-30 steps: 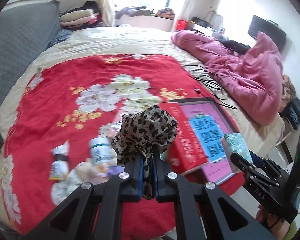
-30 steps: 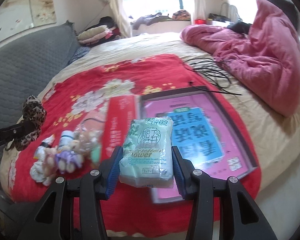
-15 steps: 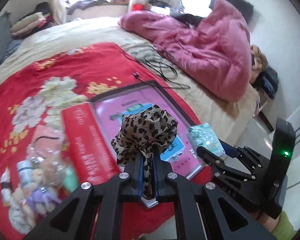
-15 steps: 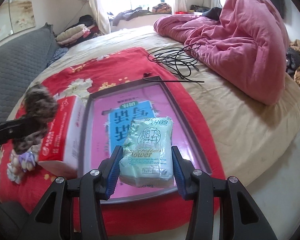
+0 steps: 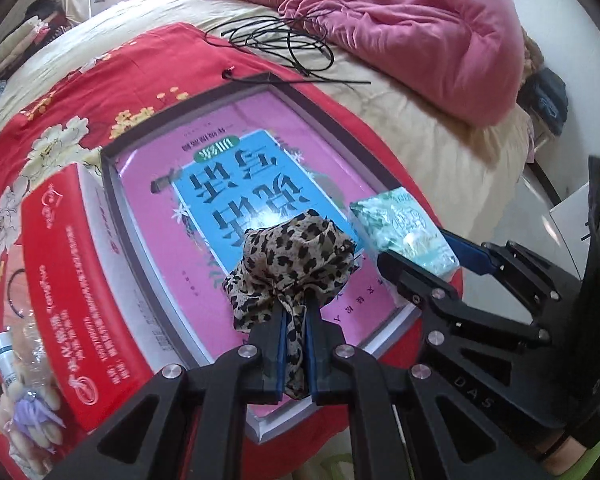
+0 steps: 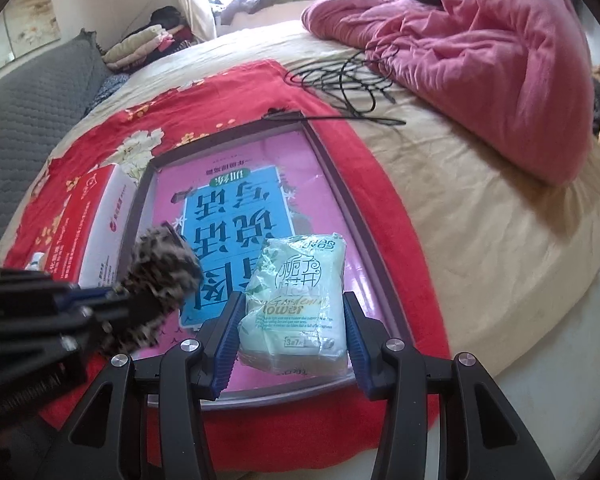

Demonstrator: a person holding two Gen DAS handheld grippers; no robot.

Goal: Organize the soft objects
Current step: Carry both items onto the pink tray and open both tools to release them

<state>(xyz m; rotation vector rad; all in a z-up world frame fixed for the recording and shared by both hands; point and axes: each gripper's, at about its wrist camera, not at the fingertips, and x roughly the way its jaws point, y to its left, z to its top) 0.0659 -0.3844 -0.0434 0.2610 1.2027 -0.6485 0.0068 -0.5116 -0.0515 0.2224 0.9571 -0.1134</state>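
Note:
My left gripper (image 5: 294, 344) is shut on a leopard-print scrunchie (image 5: 292, 264) and holds it above the near part of a shallow dark-rimmed tray (image 5: 112, 200) with a pink and blue printed floor. My right gripper (image 6: 292, 332) is shut on a pale green tissue pack (image 6: 296, 300) above the tray's near right part (image 6: 364, 216). The scrunchie (image 6: 160, 280) and left gripper show at the left of the right wrist view. The tissue pack (image 5: 404, 232) and right gripper show at the right of the left wrist view.
A red box (image 5: 72, 300) lies against the tray's left side. A small white bottle (image 5: 4, 360) and a lilac soft toy (image 5: 32, 424) lie at far left on the red floral cloth (image 5: 100, 80). Black cables (image 5: 280, 40) and a pink quilt (image 5: 420, 20) lie beyond.
Both grippers have moved to the right, from over the red cloth and red box to above the tray, each still holding its object.

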